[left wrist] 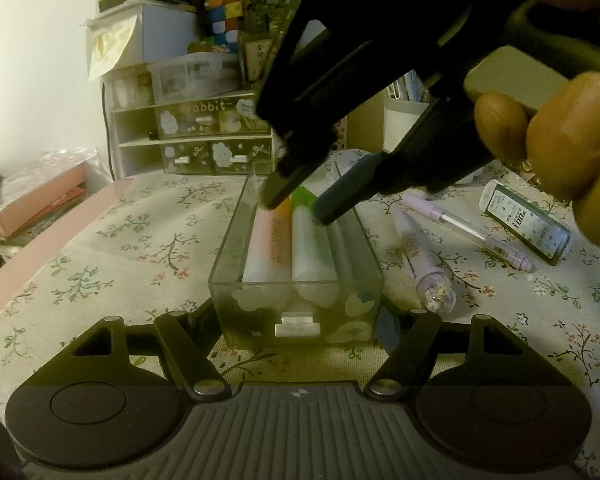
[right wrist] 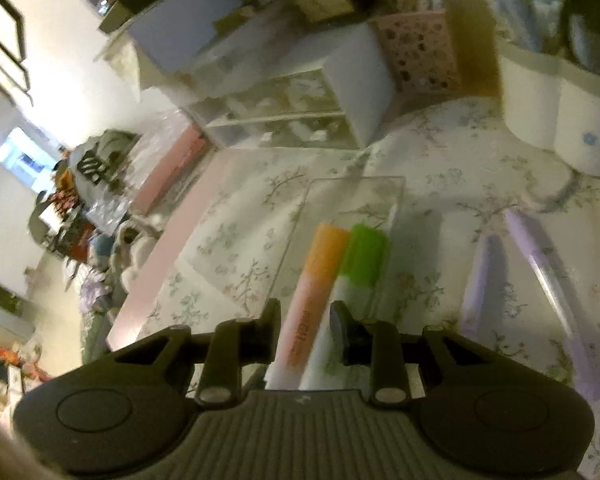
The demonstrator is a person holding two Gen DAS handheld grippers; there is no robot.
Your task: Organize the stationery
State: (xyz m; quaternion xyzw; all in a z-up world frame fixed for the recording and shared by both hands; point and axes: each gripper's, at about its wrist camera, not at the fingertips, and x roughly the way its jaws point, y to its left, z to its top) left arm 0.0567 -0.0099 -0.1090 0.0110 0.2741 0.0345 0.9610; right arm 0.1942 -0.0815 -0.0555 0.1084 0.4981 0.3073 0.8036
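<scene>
Highlighters, one orange-capped point(right wrist: 327, 248) and one green-capped point(right wrist: 365, 258), lie in my clear plastic drawer point(left wrist: 296, 300); my left gripper point(left wrist: 296, 322) jaws clamp its near end, right gripper point(right wrist: 305, 330) jaws apart over them. Two lilac pens point(left wrist: 466, 228) and a lead case point(left wrist: 526, 220) wait on the floral tabletop point(left wrist: 120, 240), right of it

"rabbit" on the drawer organizer point(left wrist: 198, 114); "100" on the lead case point(left wrist: 526, 220)

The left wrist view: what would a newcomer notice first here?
The clear drawer at the centre, held between the left gripper fingers, with an orange-capped highlighter and a green-capped highlighter lying side by side inside. The right gripper dips in from above. Right of the drawer, purple pens lie on the floral tablecloth.
</scene>
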